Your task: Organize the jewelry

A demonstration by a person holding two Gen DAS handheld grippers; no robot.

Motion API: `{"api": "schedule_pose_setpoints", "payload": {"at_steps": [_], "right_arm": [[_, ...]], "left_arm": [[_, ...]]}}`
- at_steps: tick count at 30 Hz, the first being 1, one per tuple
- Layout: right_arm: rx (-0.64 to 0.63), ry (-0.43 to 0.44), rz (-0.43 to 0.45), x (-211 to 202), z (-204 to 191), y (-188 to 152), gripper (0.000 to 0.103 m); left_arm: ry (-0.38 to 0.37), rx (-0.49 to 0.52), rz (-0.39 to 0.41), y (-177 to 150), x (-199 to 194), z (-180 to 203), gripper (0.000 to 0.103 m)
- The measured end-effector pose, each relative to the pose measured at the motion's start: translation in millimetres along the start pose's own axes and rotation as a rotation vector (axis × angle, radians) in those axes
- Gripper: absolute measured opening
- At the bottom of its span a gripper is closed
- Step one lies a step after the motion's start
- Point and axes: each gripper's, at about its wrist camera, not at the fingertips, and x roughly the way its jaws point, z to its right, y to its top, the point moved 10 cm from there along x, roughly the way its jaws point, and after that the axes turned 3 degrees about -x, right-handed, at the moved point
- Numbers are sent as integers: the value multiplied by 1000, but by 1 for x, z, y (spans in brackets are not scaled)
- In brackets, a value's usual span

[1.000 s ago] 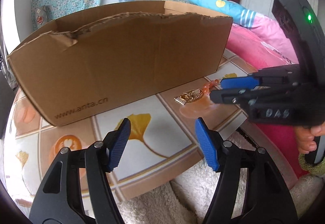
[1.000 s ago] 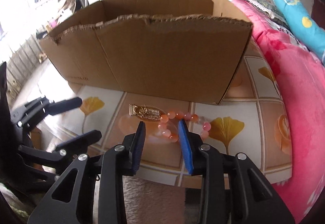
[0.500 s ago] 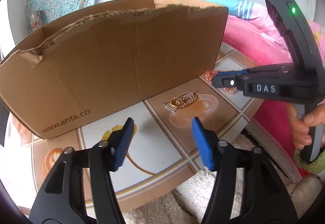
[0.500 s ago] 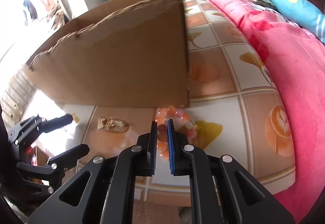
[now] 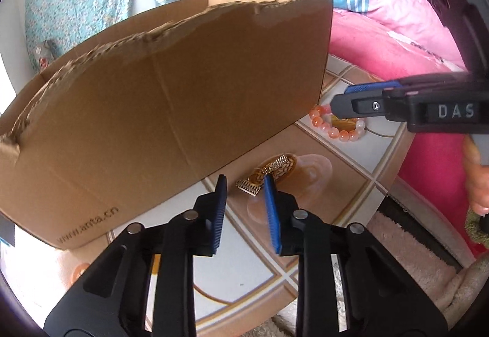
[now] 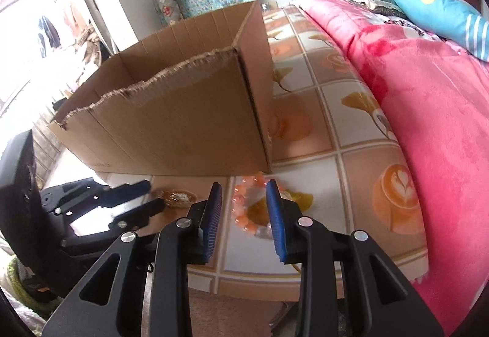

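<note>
On the table (image 5: 351, 178), the gold bracelet (image 5: 269, 173) lies just past the left gripper (image 5: 244, 182), whose narrow jaws are closing, empty. At the box's (image 6: 183, 123) five o'clock corner, the bead bracelet (image 6: 244, 208) sits between the right gripper's (image 6: 243, 193) opening jaws, unpinched.

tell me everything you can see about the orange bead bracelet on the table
The bead bracelet is a closed loop of round, glossy orange and pale pink beads, glass or stone by the look. It lies flat on the patterned tablecloth, just off the cardboard box's near corner. The right gripper is over it, jaws opening; whether the pads touch the beads is unclear.
</note>
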Motion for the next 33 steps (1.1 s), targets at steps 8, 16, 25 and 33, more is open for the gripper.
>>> {"api": "schedule_pose_setpoints", "payload": {"at_steps": [8,16,25,33], "right_arm": [[11,51,11,-1,-8,0,30],[10,71,14,-1,-10,1,30],[-36,114,0,1,-35,0,30],[-54,106,0,-2,-43,0,30]], "left_arm": [[-24,-2,-14,3,3,0,12],[-23,0,-16,0,0,-1,10],[4,-39,-27,-12,-10,-17,9],[-87,-127,-12,-2,-12,-12,15]]}}
